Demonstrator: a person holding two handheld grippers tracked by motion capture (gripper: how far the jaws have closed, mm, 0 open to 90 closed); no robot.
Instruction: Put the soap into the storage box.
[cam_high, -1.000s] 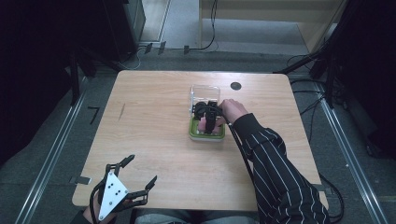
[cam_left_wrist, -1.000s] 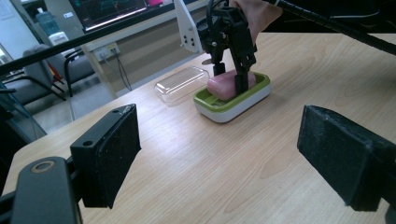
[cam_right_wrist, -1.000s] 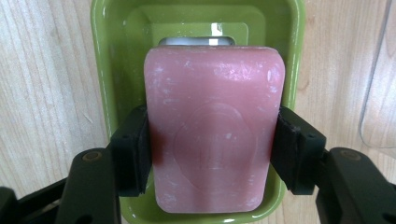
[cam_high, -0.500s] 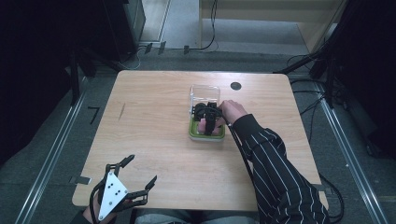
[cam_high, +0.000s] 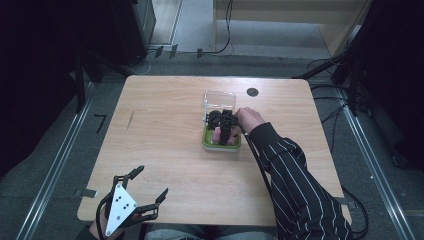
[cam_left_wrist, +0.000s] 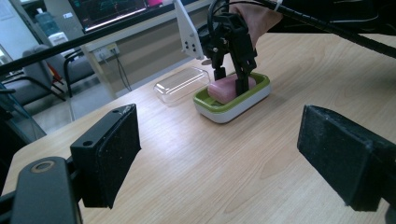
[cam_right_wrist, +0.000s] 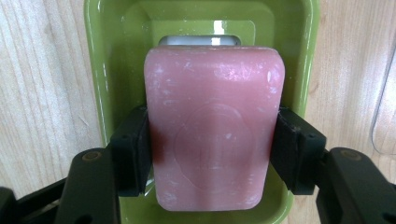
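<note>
The right gripper (cam_right_wrist: 210, 154) clamped the soap (cam_right_wrist: 212, 126) across its width inside the dish (cam_right_wrist: 100, 70), ready for lifting; the left gripper (cam_high: 131, 200) waited open at the table's (cam_high: 165, 125) near-left corner.

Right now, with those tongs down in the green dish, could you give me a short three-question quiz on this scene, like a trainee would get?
1. True or false: the right tongs are clamped on the pink soap bar.
2. Where does the clear lid lie?
A. on the soap dish
B. on the table beside the dish
C. in the left tongs
3. Fill in: the left tongs stand ____ with nothing between them.

Key
1. True: both pads press the bar's sides, over the green soap dish.
2. B: it rests on the wooden table, on the far side of the dish.
3. Open.
</note>
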